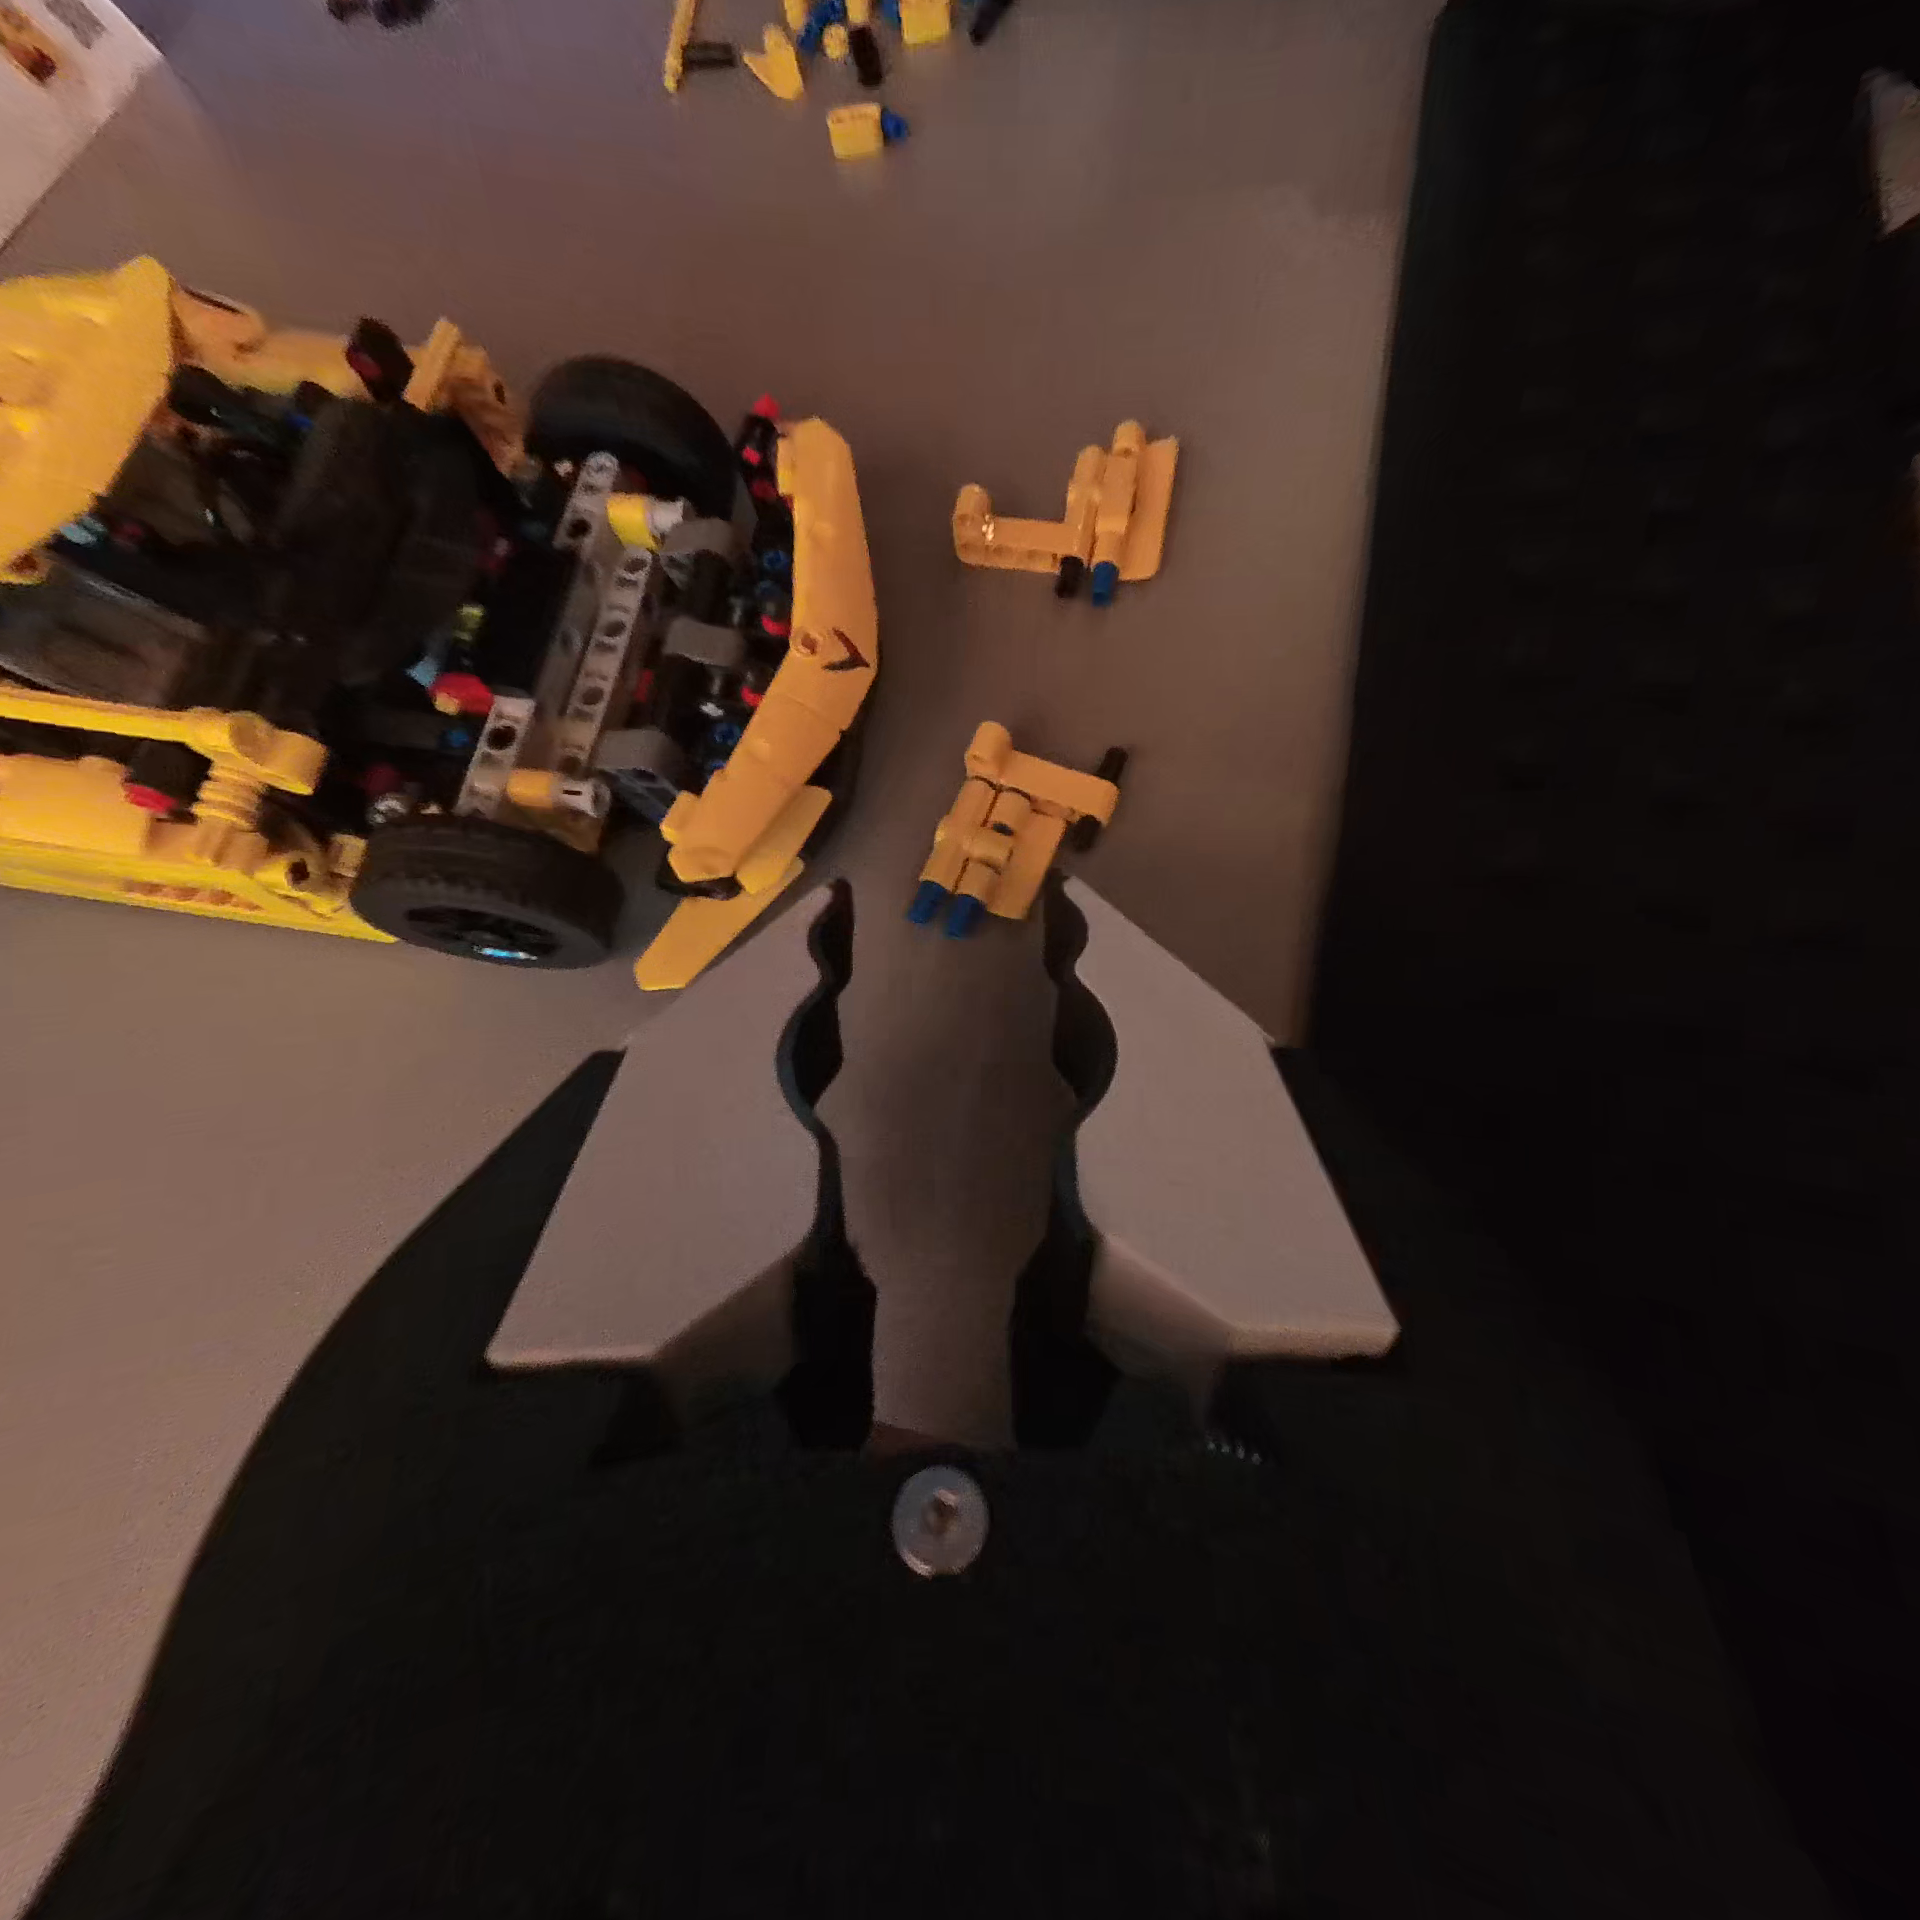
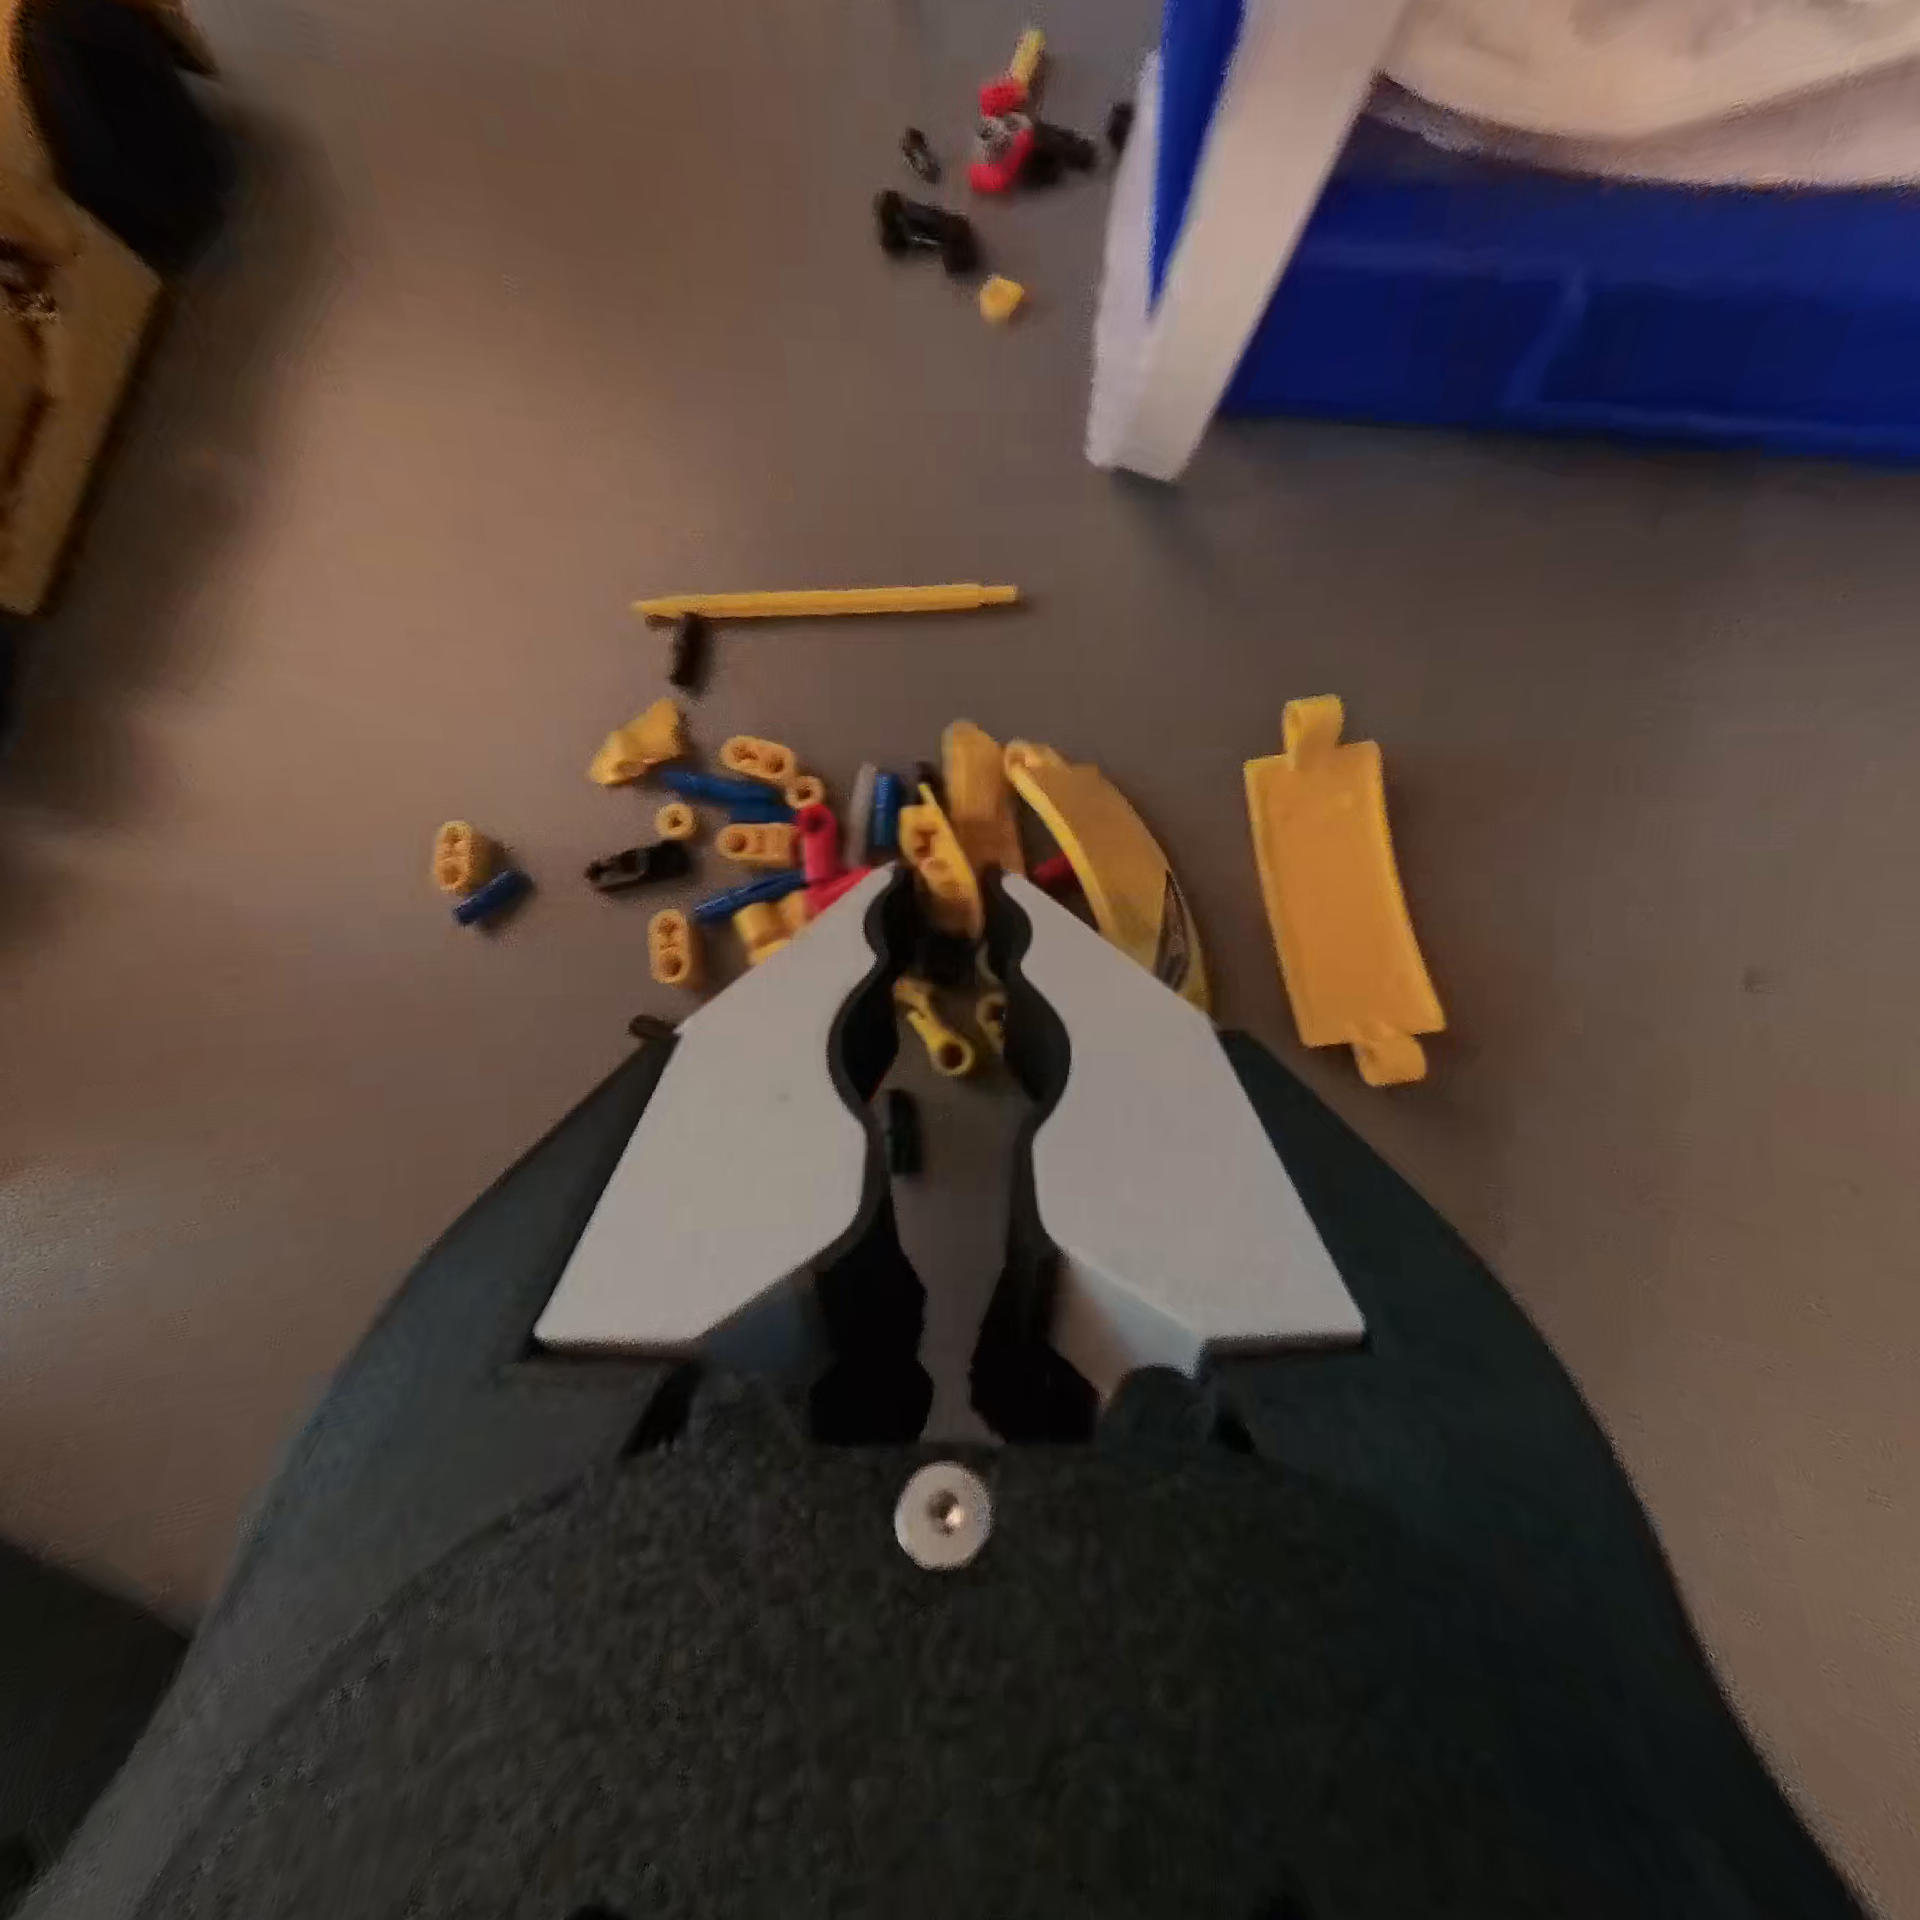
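In the left wrist view my left gripper (image 1: 945, 904) is open and empty, low over the grey table (image 1: 1039, 260). Just beyond its tips lies a small yellow sub-assembly with blue pins (image 1: 1013, 831). A second yellow sub-assembly (image 1: 1081, 509) lies farther off. A part-built yellow toy car (image 1: 416, 644) stands to the left, its front bumper near the left fingertip. In the right wrist view my right gripper (image 2: 945, 883) is closed narrowly on a small yellow beam piece (image 2: 940, 857) at the near edge of a pile of small yellow, blue, red and black pieces (image 2: 727, 831).
A yellow curved panel (image 2: 1340, 883) and a stickered yellow arch (image 2: 1101, 852) lie right of the pile, a long yellow rod (image 2: 831, 603) behind it. A blue bin (image 2: 1558, 312) stands far right, a cardboard box (image 2: 62, 364) far left. The table edge (image 1: 1351, 623) runs close on the left gripper's right. The gap from one gripper's tips to the other's is roughly 35 centimetres. My left tips are about 35 centimetres from the long yellow rod (image 2: 831, 603), my right tips only 7 centimetres.
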`<state>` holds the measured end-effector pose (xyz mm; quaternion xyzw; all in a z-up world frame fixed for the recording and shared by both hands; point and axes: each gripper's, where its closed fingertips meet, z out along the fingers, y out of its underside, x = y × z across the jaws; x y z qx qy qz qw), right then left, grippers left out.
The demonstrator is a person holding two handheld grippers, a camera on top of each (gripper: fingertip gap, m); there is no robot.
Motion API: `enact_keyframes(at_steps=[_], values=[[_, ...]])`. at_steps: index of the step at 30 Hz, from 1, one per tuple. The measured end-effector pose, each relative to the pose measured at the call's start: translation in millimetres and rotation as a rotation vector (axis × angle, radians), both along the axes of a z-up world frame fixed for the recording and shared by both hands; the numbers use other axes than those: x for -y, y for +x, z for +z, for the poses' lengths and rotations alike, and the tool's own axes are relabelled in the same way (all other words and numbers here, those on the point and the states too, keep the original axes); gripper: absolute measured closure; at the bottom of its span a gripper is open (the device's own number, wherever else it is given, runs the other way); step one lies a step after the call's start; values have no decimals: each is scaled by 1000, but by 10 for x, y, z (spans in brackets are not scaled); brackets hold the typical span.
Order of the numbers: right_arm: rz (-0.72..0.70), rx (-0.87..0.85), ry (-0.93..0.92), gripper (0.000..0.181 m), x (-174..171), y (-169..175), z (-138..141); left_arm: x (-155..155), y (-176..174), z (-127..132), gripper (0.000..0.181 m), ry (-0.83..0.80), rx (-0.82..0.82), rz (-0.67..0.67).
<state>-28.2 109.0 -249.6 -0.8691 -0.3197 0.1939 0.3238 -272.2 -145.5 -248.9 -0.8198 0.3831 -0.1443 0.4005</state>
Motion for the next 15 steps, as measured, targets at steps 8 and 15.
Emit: enact_keyframes(at_steps=[8,15], values=[[30,-111,148,150,223,-239,437,-36,120,-79,150,-16,-16,-52],[732,-456,-439,148,2262,-1686,491,-22,167,18,158,152,-120,-72]])
